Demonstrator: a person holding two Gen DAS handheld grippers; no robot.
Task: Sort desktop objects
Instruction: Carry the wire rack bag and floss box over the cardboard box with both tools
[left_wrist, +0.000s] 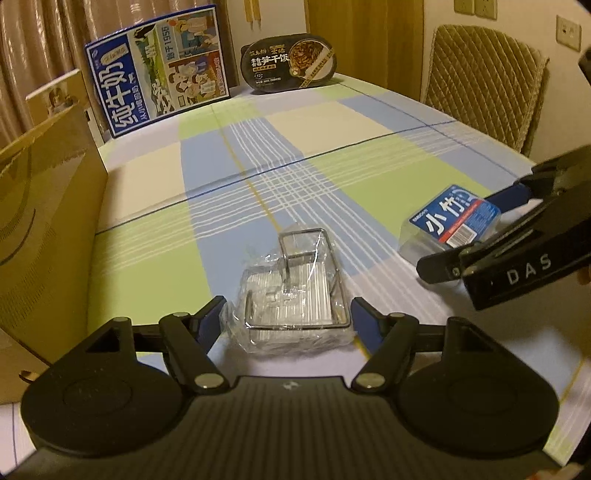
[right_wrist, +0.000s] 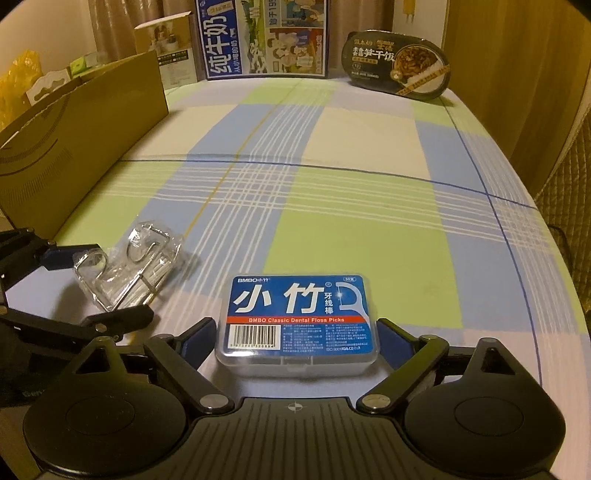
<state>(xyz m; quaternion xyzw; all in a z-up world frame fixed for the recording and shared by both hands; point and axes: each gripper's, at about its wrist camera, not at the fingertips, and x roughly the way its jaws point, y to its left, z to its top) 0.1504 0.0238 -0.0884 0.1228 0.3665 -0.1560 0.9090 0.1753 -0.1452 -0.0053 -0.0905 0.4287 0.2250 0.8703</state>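
Note:
A wire rack sealed in clear plastic wrap (left_wrist: 295, 295) lies on the plaid tablecloth (left_wrist: 258, 155). My left gripper (left_wrist: 290, 306) straddles it. Both blue pads rest against the wrap's sides, and the jaws stand about half closed. In the right wrist view the same rack (right_wrist: 129, 262) fills the gap of the left gripper (right_wrist: 110, 284). A clear floss-pick box with a blue label (right_wrist: 299, 317) lies flat between the fingers of my right gripper (right_wrist: 297, 325). Those jaws are wide, with the pads close beside the box's ends and no clear press. The left wrist view shows that box (left_wrist: 454, 221) at the right.
An open cardboard box (left_wrist: 48, 206) runs along the table's left side. A blue milk carton (left_wrist: 159, 70) and a black instant-rice bowl (left_wrist: 291, 62) stand propped at the far edge. A quilted chair back (left_wrist: 484, 85) is beyond the right edge.

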